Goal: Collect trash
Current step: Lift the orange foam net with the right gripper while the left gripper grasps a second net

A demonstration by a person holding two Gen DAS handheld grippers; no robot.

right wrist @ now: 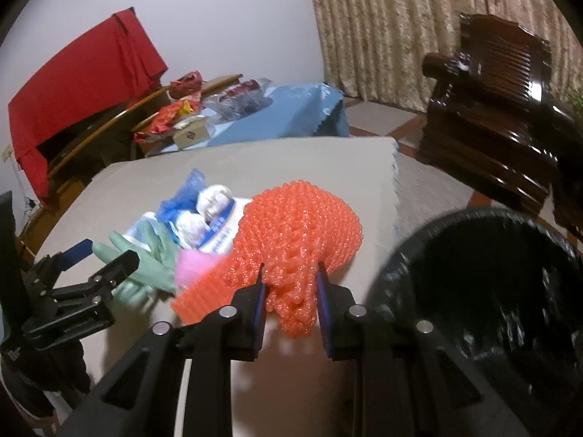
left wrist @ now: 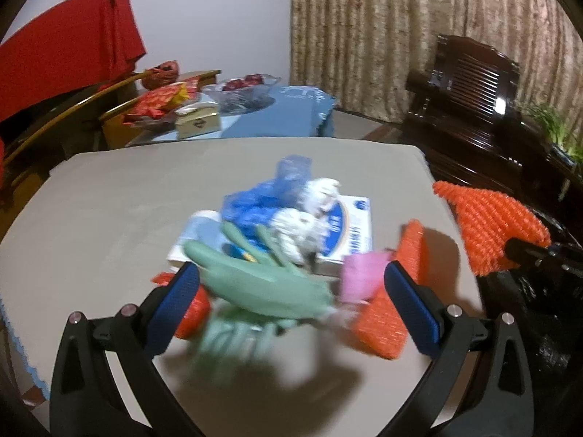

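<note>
While right gripper [right wrist: 290,284] clenches orange bubble wrap [right wrist: 302,225] (beside black bin [right wrist: 473,291]), left gripper [left wrist: 291,293] released, straddling green glove [left wrist: 262,284] on counter [left wrist: 109,200].

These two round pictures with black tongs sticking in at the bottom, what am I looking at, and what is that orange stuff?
A person holds a two-finger gripper in each hand, each with a wide-angle camera looking along its fingers. In the right camera's picture the right gripper pinches orange bubble wrap, beside a black-lined bin. In the left camera's picture the left gripper stands open around a green glove. On the grey table lie a blue bag, crumpled white paper and a white box.
</note>
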